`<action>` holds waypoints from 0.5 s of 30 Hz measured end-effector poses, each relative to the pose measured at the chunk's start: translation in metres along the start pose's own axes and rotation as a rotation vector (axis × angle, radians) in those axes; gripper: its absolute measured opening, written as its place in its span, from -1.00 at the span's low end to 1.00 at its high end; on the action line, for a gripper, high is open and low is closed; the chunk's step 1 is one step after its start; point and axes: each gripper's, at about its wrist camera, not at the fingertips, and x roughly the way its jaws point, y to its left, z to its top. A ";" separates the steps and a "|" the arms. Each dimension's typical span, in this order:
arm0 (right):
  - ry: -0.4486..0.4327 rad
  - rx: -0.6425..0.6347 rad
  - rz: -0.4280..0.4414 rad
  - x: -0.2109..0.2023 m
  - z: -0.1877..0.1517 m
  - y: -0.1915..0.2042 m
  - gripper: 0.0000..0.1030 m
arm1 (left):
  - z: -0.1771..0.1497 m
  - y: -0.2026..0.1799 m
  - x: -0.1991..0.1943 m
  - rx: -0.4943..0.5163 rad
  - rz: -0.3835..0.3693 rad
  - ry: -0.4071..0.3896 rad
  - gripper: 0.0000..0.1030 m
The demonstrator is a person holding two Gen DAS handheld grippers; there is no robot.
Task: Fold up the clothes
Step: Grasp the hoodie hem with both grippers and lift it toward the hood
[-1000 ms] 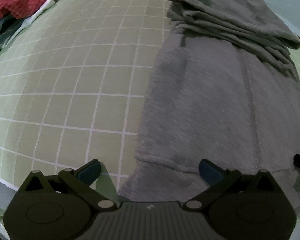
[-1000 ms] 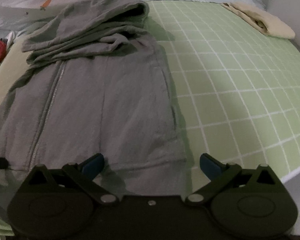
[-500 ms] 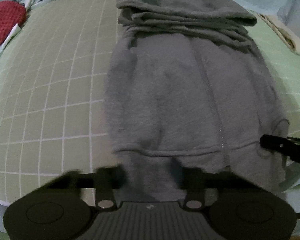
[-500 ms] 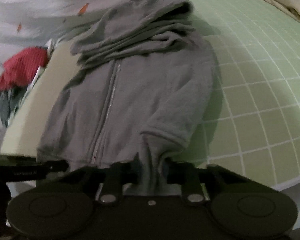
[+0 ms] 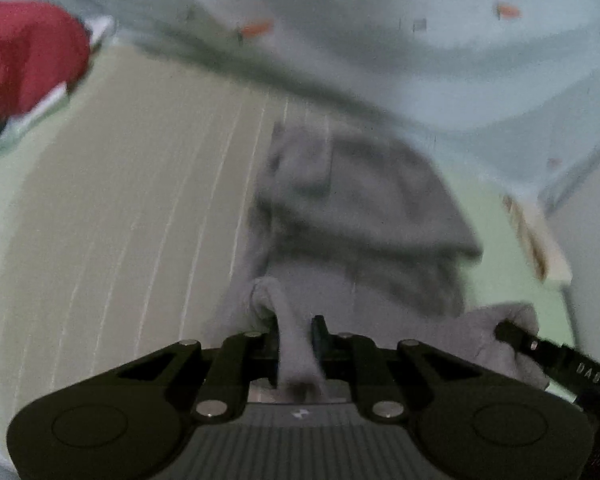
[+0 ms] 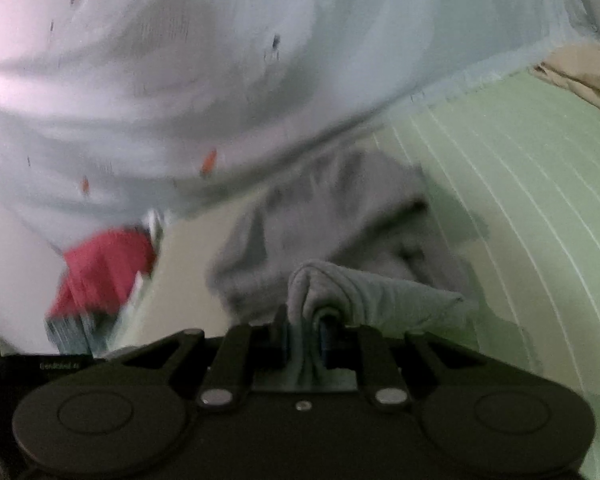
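Note:
A grey zip hoodie lies on the green checked bed cover, hood end far from me. My left gripper is shut on the hoodie's bottom hem, and the cloth rises in a fold between the fingers. My right gripper is shut on the other hem corner of the hoodie, which bunches over the fingers. The right gripper's tip shows in the left wrist view at the right, holding cloth. Both views are motion blurred.
A red garment lies at the far left of the bed; it also shows in the right wrist view. A pale blue patterned sheet hangs behind the bed. A cream folded cloth lies at the far right.
Both grippers went from open over the hem to shut on it. They have since lifted the hem and carried it towards the hood end; both views tilted up.

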 end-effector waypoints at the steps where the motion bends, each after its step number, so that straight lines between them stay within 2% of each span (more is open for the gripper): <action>1: -0.018 0.008 0.012 0.004 0.011 0.000 -0.72 | 0.012 -0.002 0.001 0.001 -0.004 -0.027 -0.75; 4: -0.072 0.030 0.044 0.015 0.044 0.001 -0.71 | 0.047 -0.012 0.008 0.005 -0.012 -0.103 -0.76; 9: -0.111 0.036 0.035 0.047 0.092 0.000 -0.71 | 0.103 -0.024 0.037 0.027 -0.010 -0.179 -0.78; 13: -0.078 0.073 -0.005 0.095 0.123 -0.015 -0.68 | 0.140 -0.016 0.087 -0.026 -0.008 -0.152 -0.77; 15: -0.029 0.108 -0.051 0.126 0.134 -0.028 -0.61 | 0.151 -0.009 0.120 -0.064 0.013 -0.104 -0.75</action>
